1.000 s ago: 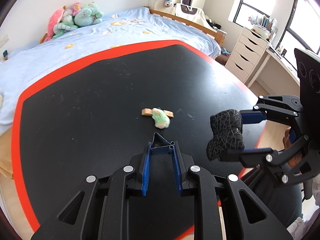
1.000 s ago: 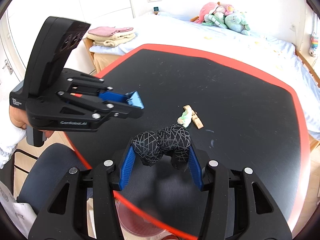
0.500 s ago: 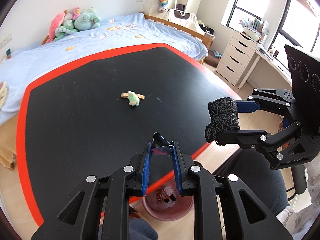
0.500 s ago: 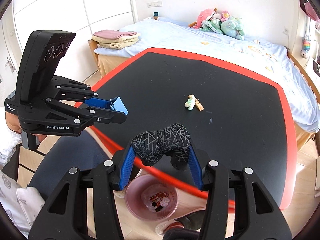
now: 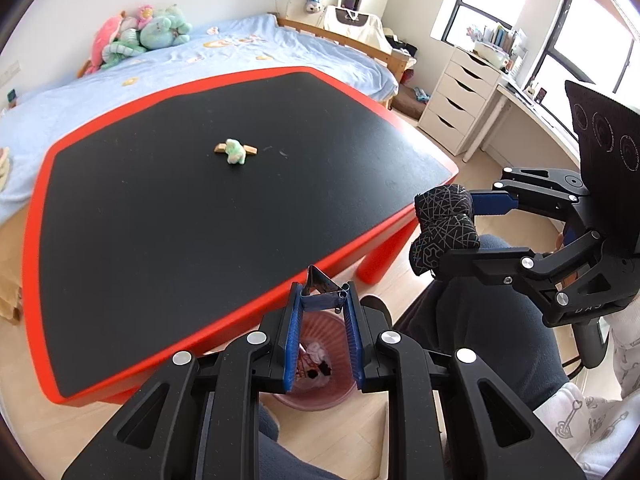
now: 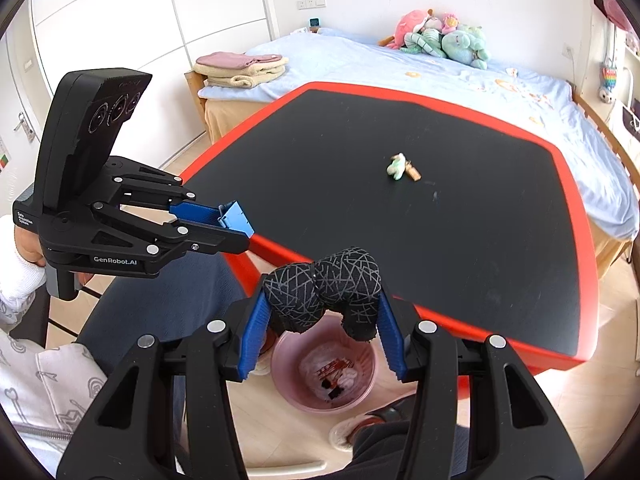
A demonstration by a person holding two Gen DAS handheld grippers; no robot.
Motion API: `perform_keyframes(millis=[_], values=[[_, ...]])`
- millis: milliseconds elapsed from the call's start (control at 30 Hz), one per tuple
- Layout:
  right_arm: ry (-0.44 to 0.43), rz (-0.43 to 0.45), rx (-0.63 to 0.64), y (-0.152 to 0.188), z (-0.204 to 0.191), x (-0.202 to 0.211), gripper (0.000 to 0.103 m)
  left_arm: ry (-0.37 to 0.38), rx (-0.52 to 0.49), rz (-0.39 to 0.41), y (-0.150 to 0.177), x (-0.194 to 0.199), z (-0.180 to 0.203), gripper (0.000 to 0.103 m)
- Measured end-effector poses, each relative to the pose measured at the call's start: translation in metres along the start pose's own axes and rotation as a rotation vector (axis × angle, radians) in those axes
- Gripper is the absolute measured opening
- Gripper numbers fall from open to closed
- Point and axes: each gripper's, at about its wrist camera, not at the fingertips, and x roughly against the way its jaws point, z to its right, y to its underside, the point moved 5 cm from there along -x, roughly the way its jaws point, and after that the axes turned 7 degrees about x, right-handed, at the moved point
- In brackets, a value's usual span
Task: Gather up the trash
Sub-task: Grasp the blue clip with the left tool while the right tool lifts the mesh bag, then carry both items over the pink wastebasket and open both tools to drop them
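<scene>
Both hands are off the near edge of the worktop (image 5: 224, 216), above the pink bin (image 6: 324, 376) on the floor.

The left hand-held gripper (image 5: 322, 304) is nearly closed on a small blue binder clip (image 5: 322, 294), pinched at its folded back between the blue pads with its triangular body sticking forward. The right hand-held gripper (image 6: 320, 312) stands about half open around a bundle (image 6: 324, 290) of black fabric with a thin pale line pattern, rolled into two lumps and squeezed between the pads.

The main risk is a miss. In the left wrist view the clip lines up with the bin's far rim rather than its middle, so a release here could send it onto the floor or bouncing off the rim. It is smooth, hard and held by a narrow edge, so it may also twist or slip out early. The bundle is soft and bulky; it may cling to a ribbed pad as the jaws part, or unroll and drape over the rim. It looks better centred over the bin in the right wrist view. The grippers are close enough that a hasty move could knock them together.

The bin already holds some scraps. One more piece, a pale green crumpled wad (image 5: 234, 152) lying on a tan strip (image 5: 250, 150), sits mid-worktop, well apart from both grippers and not yet collected.
</scene>
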Motion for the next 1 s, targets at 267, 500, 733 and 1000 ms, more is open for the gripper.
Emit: perform_keyframes(millis=[267,500,733,1000], values=[[-0.014,-0.009,-0.011,0.011,-0.005,0.000,0.050,0.006,0.001,-0.015,0.010,-0.003,0.005,0.021],[-0.017,-0.007,-0.014,0.012,-0.004,0.001,0.050,0.006,-0.006,-0.018,0.011,-0.004,0.008,0.021],[-0.026,-0.010,-0.018,0.015,-0.005,0.001,0.050,0.011,-0.005,-0.020,0.011,-0.005,0.009,0.021],[-0.033,-0.019,-0.020,0.017,-0.005,-0.002,0.075,0.008,-0.002,-0.024,0.012,-0.006,0.009,0.061]])
